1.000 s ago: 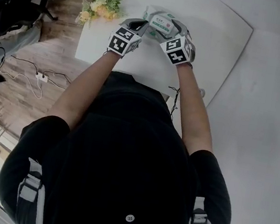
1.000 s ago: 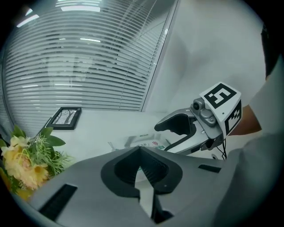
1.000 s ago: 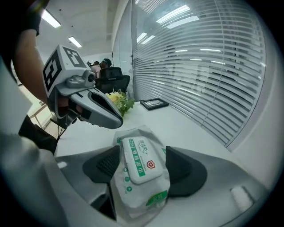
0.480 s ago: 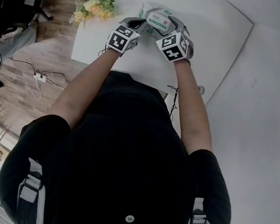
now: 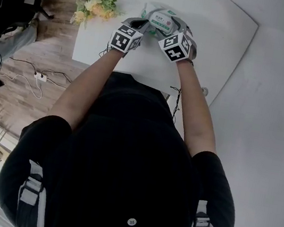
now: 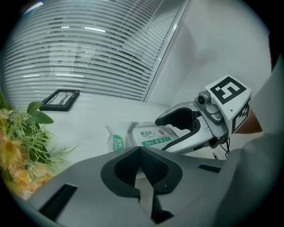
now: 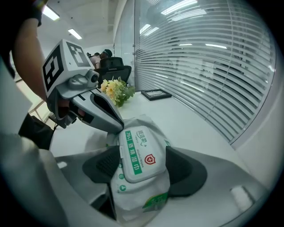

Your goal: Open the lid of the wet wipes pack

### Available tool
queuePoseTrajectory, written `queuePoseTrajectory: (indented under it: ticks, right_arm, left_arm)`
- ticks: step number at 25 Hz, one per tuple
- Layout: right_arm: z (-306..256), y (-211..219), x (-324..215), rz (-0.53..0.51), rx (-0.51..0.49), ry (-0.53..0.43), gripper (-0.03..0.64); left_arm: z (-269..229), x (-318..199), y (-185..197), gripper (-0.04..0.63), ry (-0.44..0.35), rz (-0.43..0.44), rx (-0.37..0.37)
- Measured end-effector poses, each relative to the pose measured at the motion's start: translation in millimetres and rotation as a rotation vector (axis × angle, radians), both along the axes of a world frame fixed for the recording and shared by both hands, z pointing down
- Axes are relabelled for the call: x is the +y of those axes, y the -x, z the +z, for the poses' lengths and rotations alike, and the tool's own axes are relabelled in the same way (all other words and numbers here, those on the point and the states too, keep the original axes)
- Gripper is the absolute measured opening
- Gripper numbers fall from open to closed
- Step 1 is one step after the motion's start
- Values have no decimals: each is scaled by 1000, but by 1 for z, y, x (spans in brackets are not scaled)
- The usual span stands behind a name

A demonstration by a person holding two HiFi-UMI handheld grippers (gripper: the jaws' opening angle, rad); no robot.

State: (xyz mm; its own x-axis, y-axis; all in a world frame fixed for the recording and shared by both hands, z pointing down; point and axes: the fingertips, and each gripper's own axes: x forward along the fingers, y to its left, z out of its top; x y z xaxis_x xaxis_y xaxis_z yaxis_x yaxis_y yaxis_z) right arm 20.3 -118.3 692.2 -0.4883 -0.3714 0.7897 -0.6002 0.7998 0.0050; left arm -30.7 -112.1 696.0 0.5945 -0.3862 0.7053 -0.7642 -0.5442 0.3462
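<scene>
While both forearms reached forward over the table (image 5: pixel 216 25), the right claw (image 7: pixel 142 170) clamped the wet wipes pack (image 7: pixel 133 195) (lid (image 7: pixel 138 153) shut, uppermost); the left claw (image 6: pixel 141 155), jaws together, sat at the lid's edge.

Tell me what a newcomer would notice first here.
The white wet wipes pack, green print on its shut lid, sits clamped between the right gripper's fingers, centre of the right gripper view. The left gripper, fingers together, has its tip at the lid's upper-left corner. Yellow flowers lie at the table's left edge.
</scene>
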Motion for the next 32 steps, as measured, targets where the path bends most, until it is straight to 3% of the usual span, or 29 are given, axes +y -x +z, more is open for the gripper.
queuePoseTrajectory:
  ticks: [10,26,32]
  right_arm:
    - [2,2,0,-18,22,-22,339]
    - [-13,3,-3,-4,16,-90,339]
    - [-26,4,-10,51,-47,-101,330]
  left_arm:
    - [7,1,5,8,39,-60,32]
    - [10,1,7,6,53,-55,14]
    - [11,1,8,6,49,-63,17]
